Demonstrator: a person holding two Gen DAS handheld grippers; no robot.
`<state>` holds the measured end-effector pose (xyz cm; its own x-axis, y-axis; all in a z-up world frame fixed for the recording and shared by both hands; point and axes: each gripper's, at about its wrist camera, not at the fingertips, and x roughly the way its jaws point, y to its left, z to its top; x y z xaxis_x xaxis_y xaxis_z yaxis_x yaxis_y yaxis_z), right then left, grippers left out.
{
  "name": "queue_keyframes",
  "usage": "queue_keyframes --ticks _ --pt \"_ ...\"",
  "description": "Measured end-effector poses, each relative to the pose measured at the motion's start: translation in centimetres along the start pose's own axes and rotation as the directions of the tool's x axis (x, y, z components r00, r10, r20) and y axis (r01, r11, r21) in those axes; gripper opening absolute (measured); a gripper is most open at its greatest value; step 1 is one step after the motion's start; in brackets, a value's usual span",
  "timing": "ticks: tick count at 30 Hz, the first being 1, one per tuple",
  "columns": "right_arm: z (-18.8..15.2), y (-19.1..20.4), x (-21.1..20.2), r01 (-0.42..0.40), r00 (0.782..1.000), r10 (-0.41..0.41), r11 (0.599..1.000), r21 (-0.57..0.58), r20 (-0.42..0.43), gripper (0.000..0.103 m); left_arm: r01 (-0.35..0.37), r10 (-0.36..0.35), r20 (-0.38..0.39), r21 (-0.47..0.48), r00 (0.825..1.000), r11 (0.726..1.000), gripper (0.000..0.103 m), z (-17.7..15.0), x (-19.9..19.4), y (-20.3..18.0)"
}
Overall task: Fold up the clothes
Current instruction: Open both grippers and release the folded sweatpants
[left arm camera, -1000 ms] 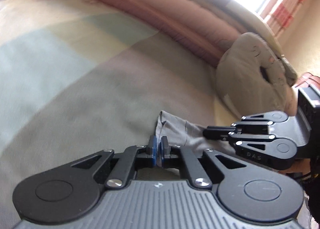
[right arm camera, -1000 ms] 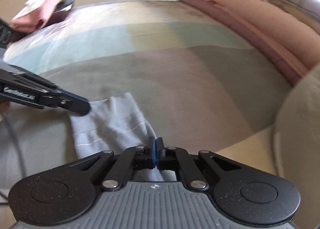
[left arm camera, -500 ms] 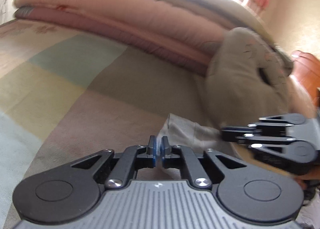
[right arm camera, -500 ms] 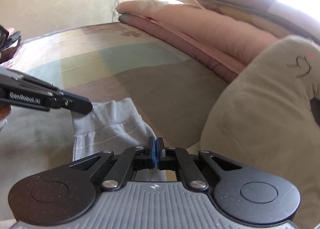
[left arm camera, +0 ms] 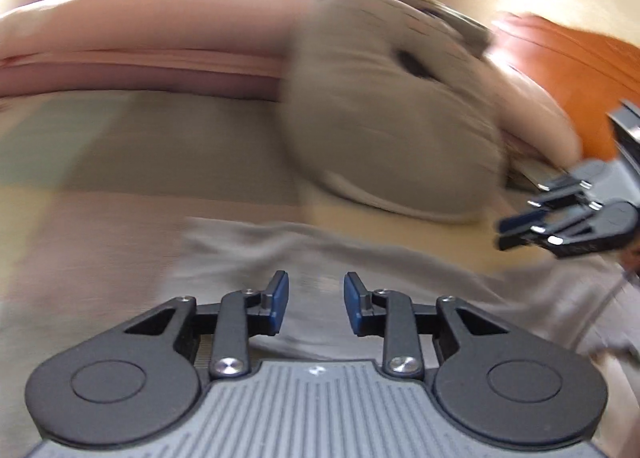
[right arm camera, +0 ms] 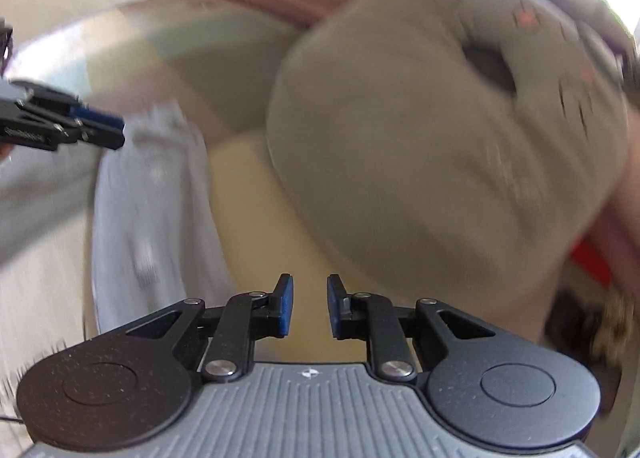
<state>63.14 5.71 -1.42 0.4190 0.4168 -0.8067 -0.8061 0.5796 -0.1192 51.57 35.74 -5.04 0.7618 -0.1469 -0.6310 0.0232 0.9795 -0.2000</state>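
A light grey garment (left arm camera: 328, 254) lies flat on the patchwork bedspread, stretching right across the left wrist view; in the right wrist view the garment (right arm camera: 148, 210) runs down the left side. My left gripper (left arm camera: 316, 304) hovers just above it, open, nothing between its blue pads. My right gripper (right arm camera: 310, 306) is open too, over the yellow patch beside the garment's right edge. Each gripper shows in the other's view: the right gripper (left arm camera: 508, 234) at far right, the left gripper (right arm camera: 116, 132) at far left. Both views are motion-blurred.
A big beige cushion (right arm camera: 440, 130) sits close ahead and to the right of the garment, also seen as the cushion (left arm camera: 384, 114). Behind it lie folded pink quilts (left arm camera: 140, 46). An orange-brown headboard (left arm camera: 568, 70) stands at the right. The bedspread (left arm camera: 120, 162) extends to the left.
Both grippers have opened and let go of the grey garment, which now lies on the bed. Both views have swung toward the beige cushion.
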Motion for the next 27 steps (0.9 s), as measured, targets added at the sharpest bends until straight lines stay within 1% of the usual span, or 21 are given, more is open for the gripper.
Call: queue_keyframes --ticks 3,6,8,11,13,17,19,21,22,23,27 --pt "-1.6 -0.4 0.4 -0.022 1.0 0.022 0.999 0.033 -0.011 0.029 0.051 -0.05 -0.026 0.046 0.998 0.998 0.03 -0.4 0.6 -1.6" --pt "-1.9 -0.1 1.0 -0.022 1.0 0.022 0.998 0.054 0.001 0.03 0.103 -0.099 -0.055 0.09 0.994 0.991 0.031 -0.9 1.3 -3.2" --pt "-1.5 0.3 1.1 -0.041 0.999 0.039 0.997 0.07 0.029 0.03 0.137 -0.129 -0.074 0.117 0.989 0.984 0.031 -1.1 1.7 -4.2" --pt "-0.4 1.3 1.4 -0.064 0.996 0.06 0.996 0.065 0.064 0.037 0.134 -0.127 -0.066 0.105 0.99 0.985 0.031 -1.6 1.4 -4.0" --pt "-0.3 2.3 1.8 -0.071 0.996 0.069 0.997 0.04 0.058 0.038 0.131 -0.126 -0.061 0.097 0.99 0.987 0.032 -1.8 1.2 -3.9" --pt "-1.4 5.6 2.4 -0.002 0.999 0.004 0.998 -0.062 0.036 0.037 0.123 -0.12 -0.05 0.079 0.992 0.989 0.033 -1.9 1.0 -4.0" --pt "-1.6 6.3 2.1 0.01 0.999 -0.007 0.997 -0.077 0.038 0.037 0.095 -0.092 -0.03 0.113 0.995 0.989 0.038 -1.3 0.6 -4.8" --pt "-1.5 6.6 1.7 0.013 0.999 -0.009 0.997 -0.077 0.045 0.038 0.098 -0.099 -0.001 0.163 0.995 0.982 0.048 -0.7 0.3 -5.7" --pt "-1.4 6.4 1.5 0.011 0.999 -0.007 0.998 -0.062 0.053 0.038 0.108 -0.109 -0.002 0.177 0.994 0.978 0.05 -0.6 0.4 -6.0" --pt "-1.0 5.7 1.3 0.007 0.998 -0.006 1.0 -0.025 0.066 0.038 0.112 -0.111 -0.019 0.192 0.994 0.975 0.053 -0.7 0.7 -6.2" --pt "0.1 2.9 1.5 0.029 0.995 -0.039 0.994 0.106 0.091 0.04 0.131 -0.113 -0.086 0.252 0.99 0.959 0.053 -0.9 2.2 -7.2"
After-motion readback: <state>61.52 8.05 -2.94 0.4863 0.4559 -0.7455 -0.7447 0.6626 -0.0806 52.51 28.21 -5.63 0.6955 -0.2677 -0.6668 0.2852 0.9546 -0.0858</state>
